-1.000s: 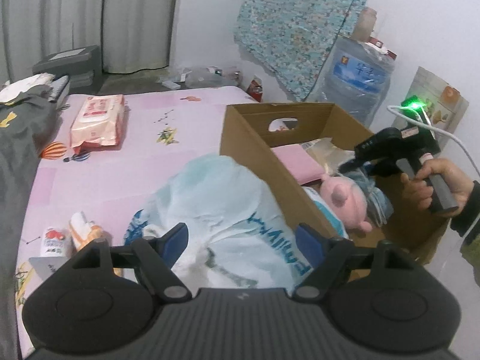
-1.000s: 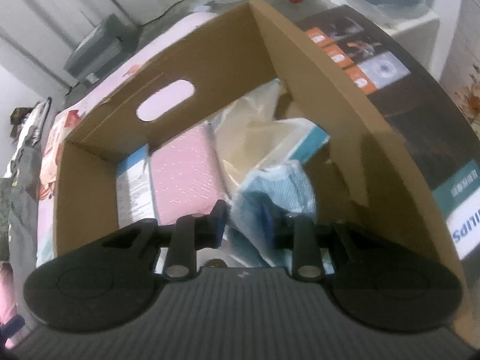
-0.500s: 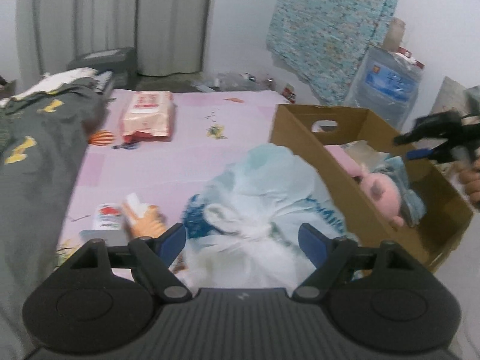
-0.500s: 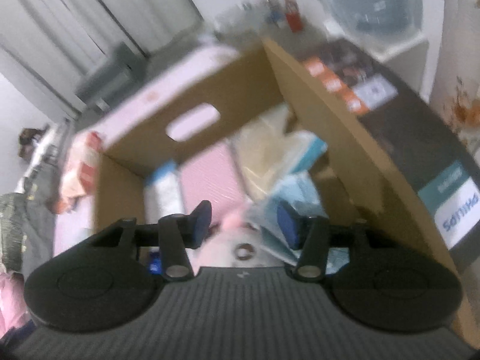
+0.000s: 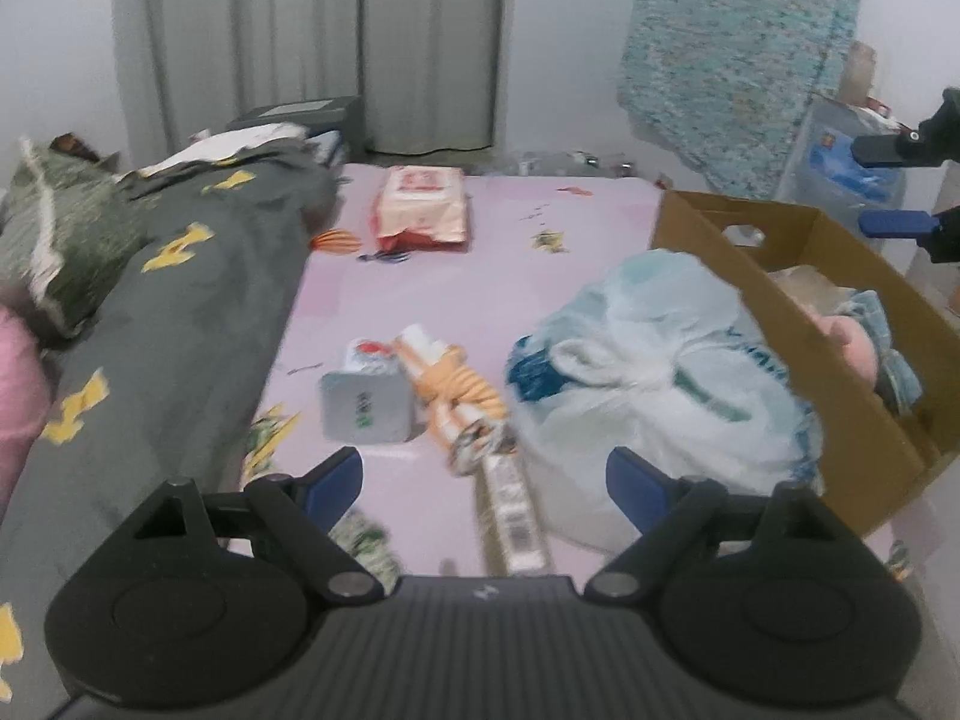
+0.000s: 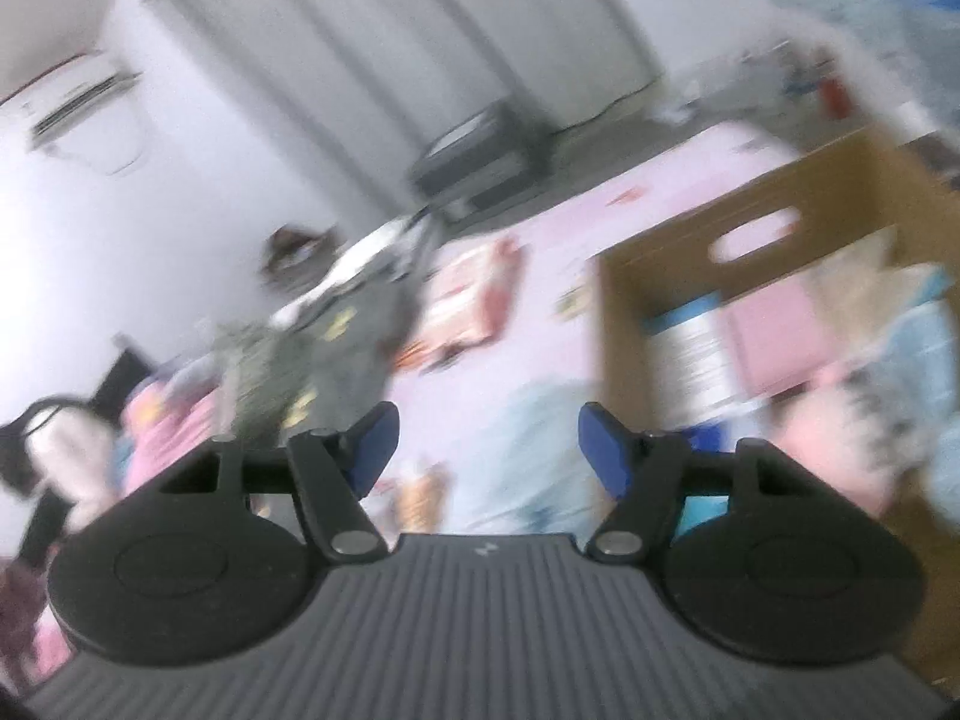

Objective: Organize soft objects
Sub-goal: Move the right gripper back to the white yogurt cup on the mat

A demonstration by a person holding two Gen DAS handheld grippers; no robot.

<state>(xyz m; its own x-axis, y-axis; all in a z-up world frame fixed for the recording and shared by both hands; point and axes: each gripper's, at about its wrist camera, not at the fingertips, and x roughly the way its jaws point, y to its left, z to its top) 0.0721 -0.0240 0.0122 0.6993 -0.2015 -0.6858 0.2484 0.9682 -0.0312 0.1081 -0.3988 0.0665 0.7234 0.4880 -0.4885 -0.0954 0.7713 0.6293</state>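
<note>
A cardboard box (image 5: 840, 396) stands on the pink bed at the right, with a pink plush toy (image 5: 852, 348) and a blue cloth inside. A pale blue plastic bag (image 5: 654, 360) lies against its near wall. A grey pack (image 5: 366, 402) and an orange-tied bundle (image 5: 462, 396) lie mid-bed. My left gripper (image 5: 483, 477) hovers low over them, its jaws opening, nothing between them. My right gripper (image 6: 483, 450) is raised beside the box (image 6: 624, 324); its jaws are opening and hold nothing. It also shows as the right gripper (image 5: 894, 186) at the far right.
A dark grey blanket (image 5: 156, 324) with yellow marks covers the bed's left side. A pink wipes pack (image 5: 423, 210) lies far up the bed. Curtains, a dark case and a water jug (image 5: 852, 174) stand beyond the bed.
My left gripper swung left from the bag towards the grey pack and bundle. My right gripper let go of the blue cloth, opened, rose out of the box and tilted up.
</note>
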